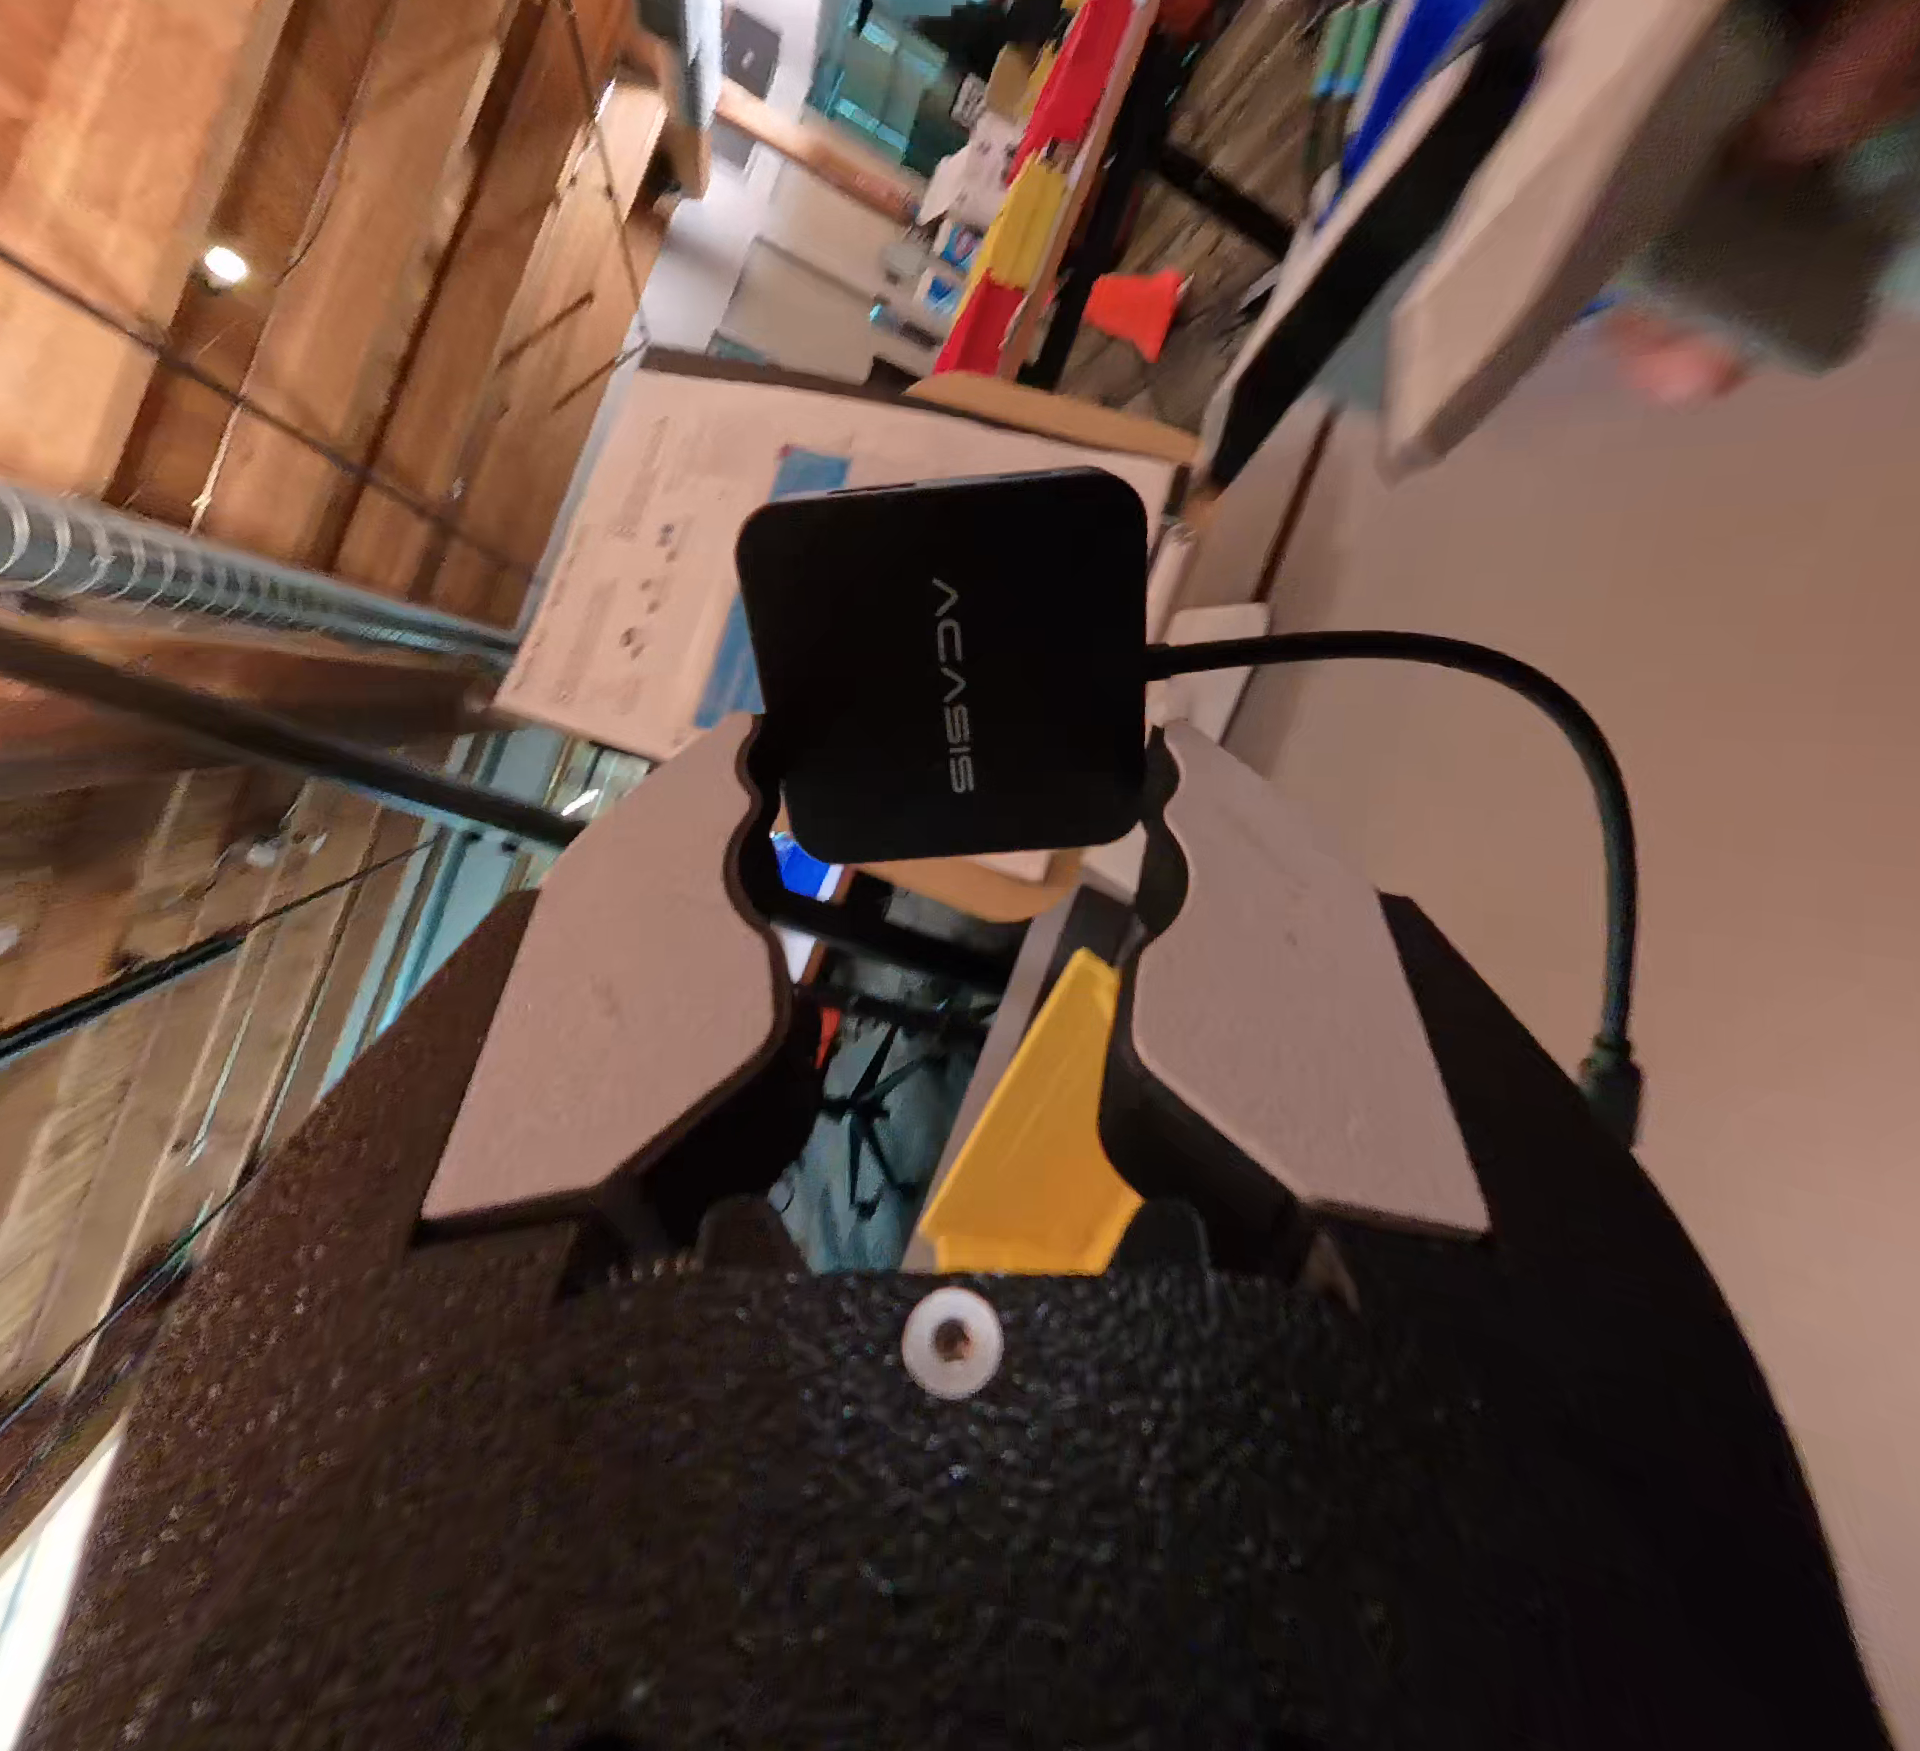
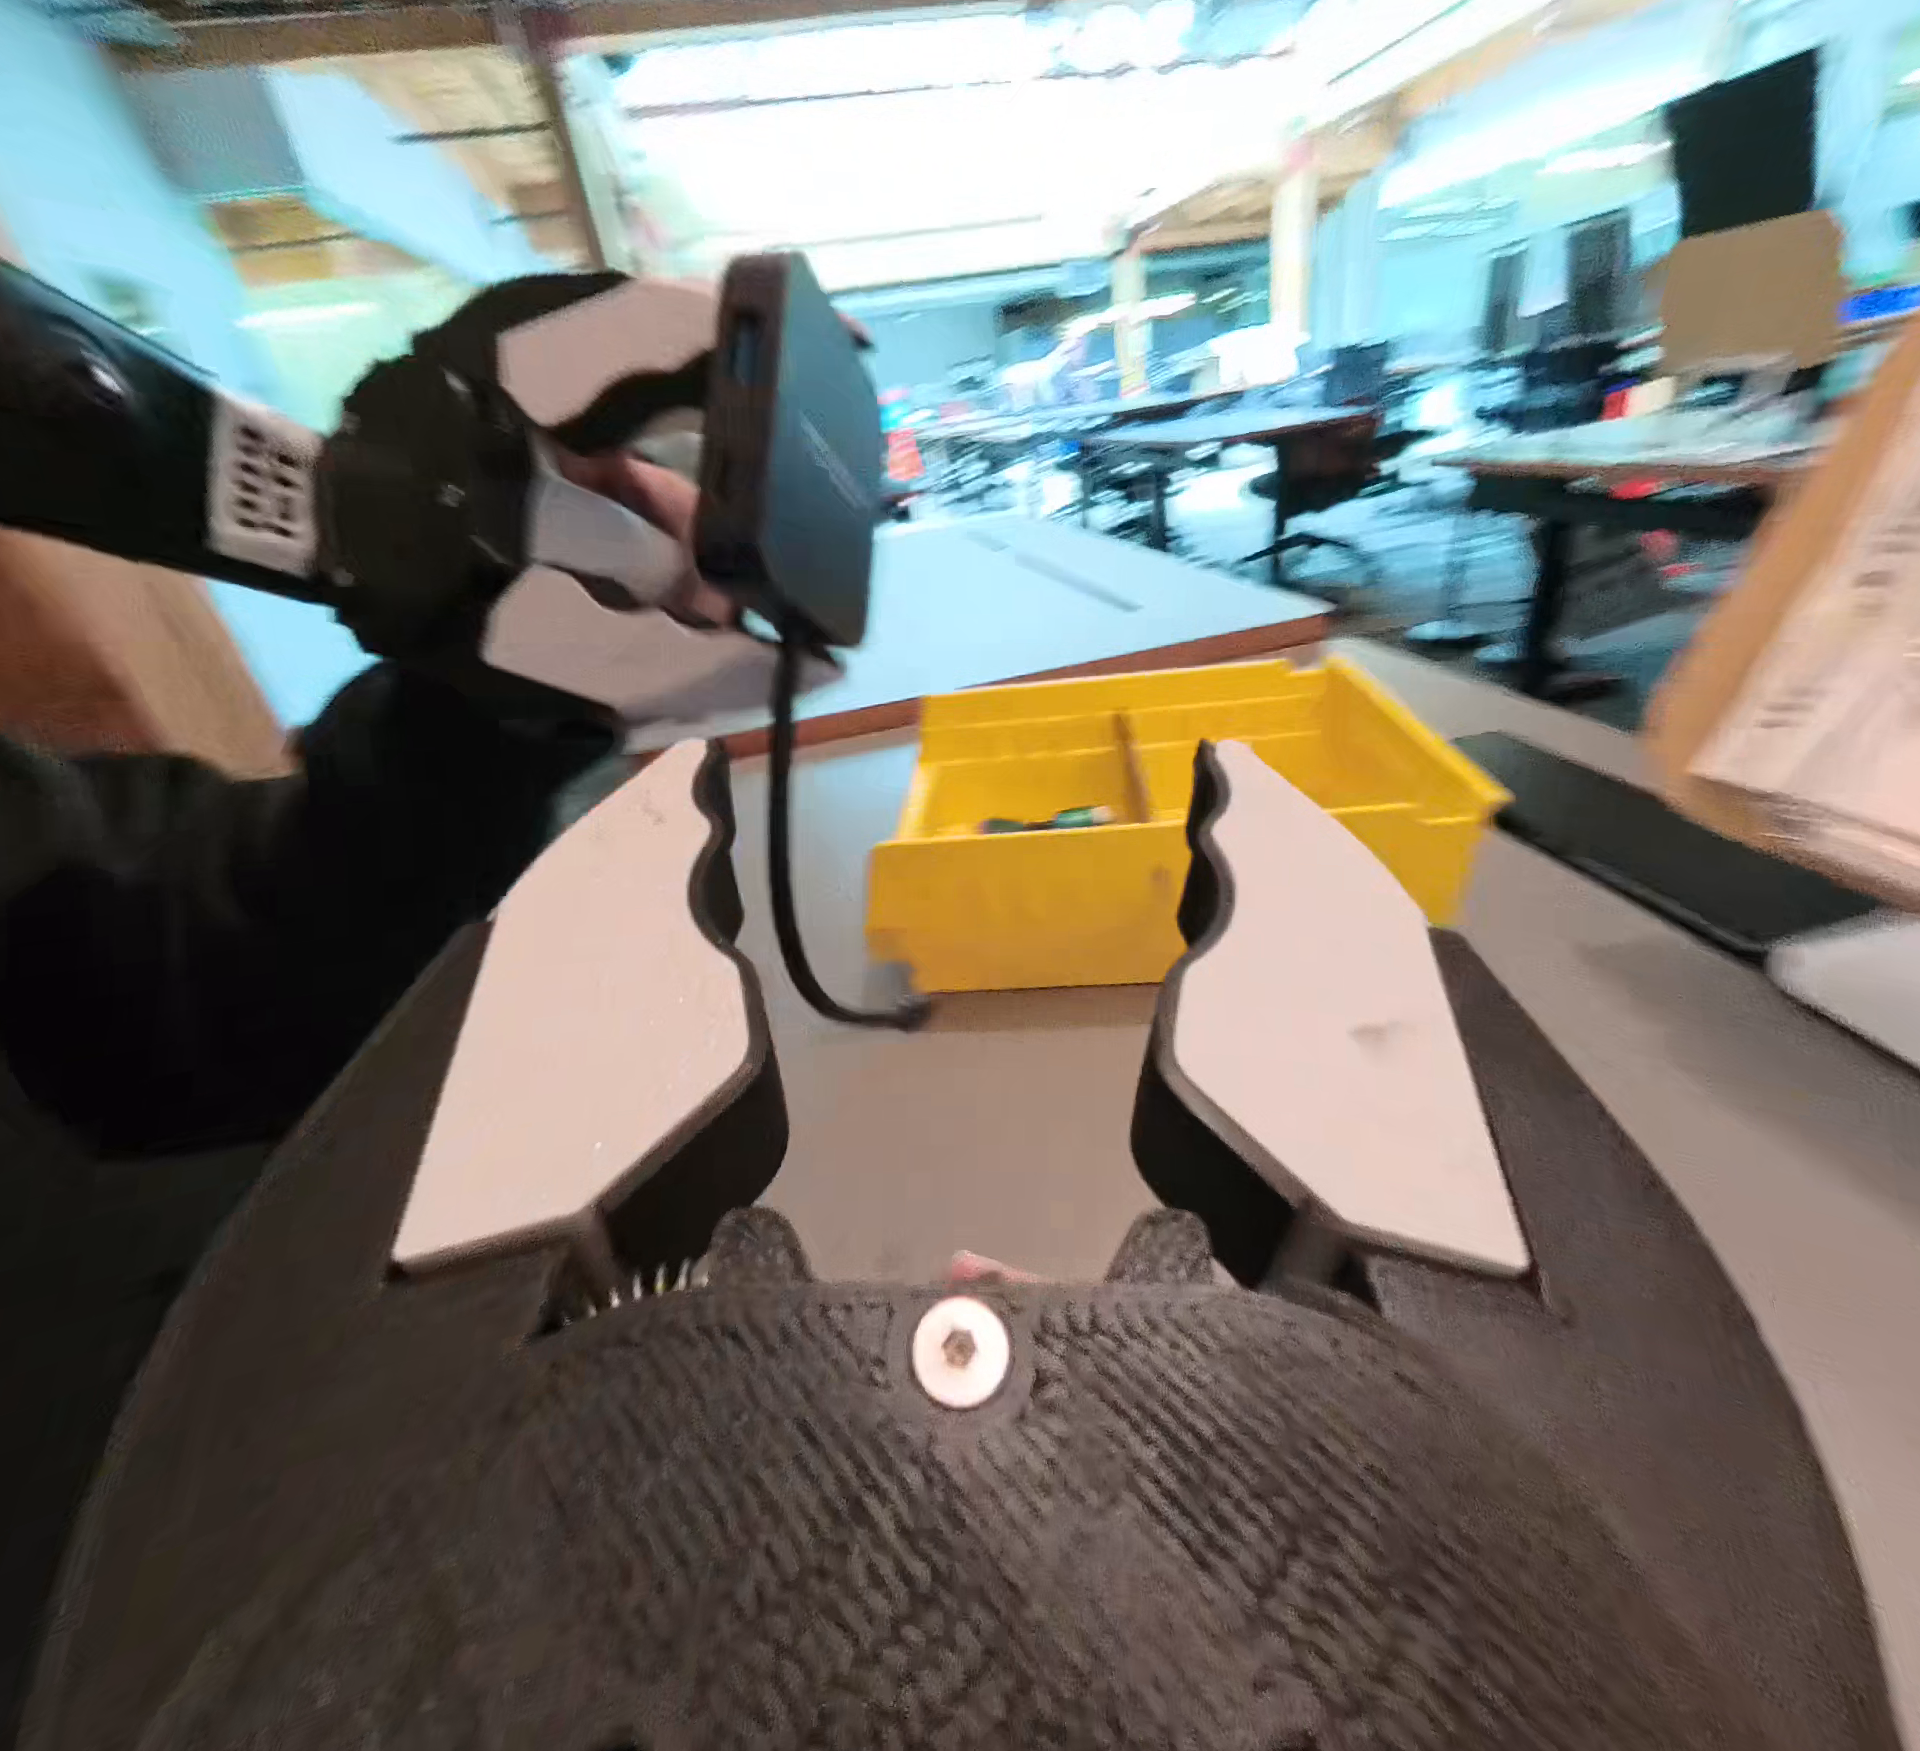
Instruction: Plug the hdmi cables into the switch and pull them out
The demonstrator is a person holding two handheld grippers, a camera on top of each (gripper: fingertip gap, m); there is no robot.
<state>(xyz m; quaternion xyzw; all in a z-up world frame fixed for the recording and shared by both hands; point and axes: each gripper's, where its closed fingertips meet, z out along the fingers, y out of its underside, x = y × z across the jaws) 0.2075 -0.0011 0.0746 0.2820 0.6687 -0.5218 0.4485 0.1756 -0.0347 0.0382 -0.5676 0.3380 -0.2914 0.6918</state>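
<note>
Left wrist view shows your left hand-held gripper clamped on the black switch, lifted off the table. Only the right wrist view shows your right hand-held gripper parted, holding nothing, near the yellow bin, the switch's cable dangling.

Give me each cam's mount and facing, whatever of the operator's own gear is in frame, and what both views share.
Left wrist view: sits on the left gripper, rolled sideways, looking along its fingers at the black switch they clamp; its cable loops right.
Right wrist view: sits on the right gripper, level over the grey table, facing the yellow bin; own fingers open and empty, dark sleeve at left.
Shared: switch, cable, yellow bin, left gripper.
</note>
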